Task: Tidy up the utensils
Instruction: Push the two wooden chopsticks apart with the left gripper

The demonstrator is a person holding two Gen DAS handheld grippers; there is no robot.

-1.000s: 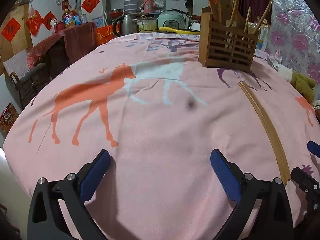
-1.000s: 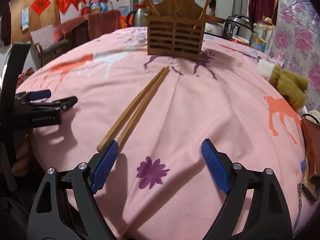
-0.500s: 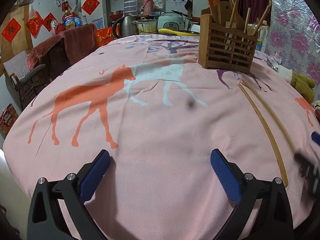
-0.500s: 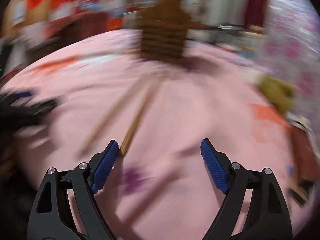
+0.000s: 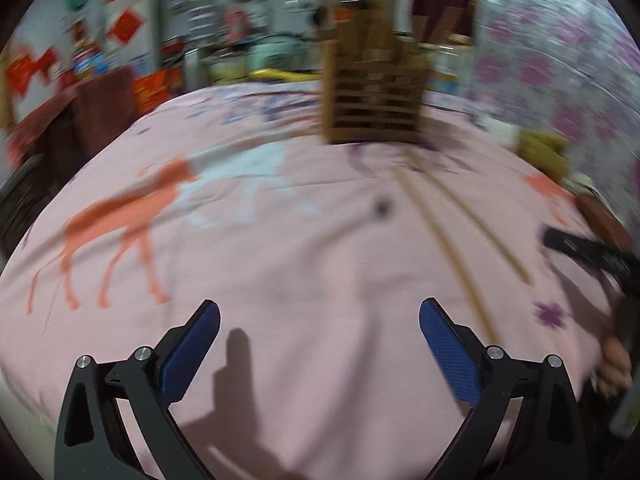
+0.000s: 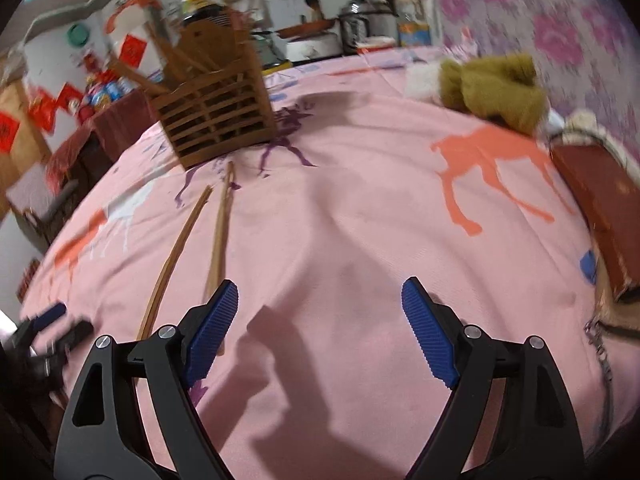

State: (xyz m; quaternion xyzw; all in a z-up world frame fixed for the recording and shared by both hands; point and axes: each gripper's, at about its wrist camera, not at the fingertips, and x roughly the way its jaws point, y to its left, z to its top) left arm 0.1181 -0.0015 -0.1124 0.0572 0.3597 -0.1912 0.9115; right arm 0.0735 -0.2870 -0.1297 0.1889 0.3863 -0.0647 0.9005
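Both views showing a table (image 6: 360, 240) draped in pink cloth printed with orange, white and purple animal shapes. Left gripper (image 5: 320, 344) hanging over the near edge with blue pads spread wide, gripping nothing. Right gripper (image 6: 318, 320) likewise spread wide over the near edge, nothing between the pads. Two wooden chopsticks (image 6: 196, 240) (image 5: 452, 248) lying flat on the cloth, splayed apart, far tips pointing toward the slatted wooden utensil holder (image 6: 212, 120) (image 5: 374, 108); near end of one chopstick passing just behind the right gripper's left pad (image 6: 210, 332). Holder standing toward the far edge, more chopsticks sticking out of it. Olive-brown fabric lump (image 6: 492, 88) sitting near the far right edge, reddish-brown box (image 6: 600, 208) at the right edge. Red paper squares (image 6: 132, 50) hanging on the back wall, writing blurred, unreadable. Left view heavily motion-blurred; no brand or label legible anywhere.
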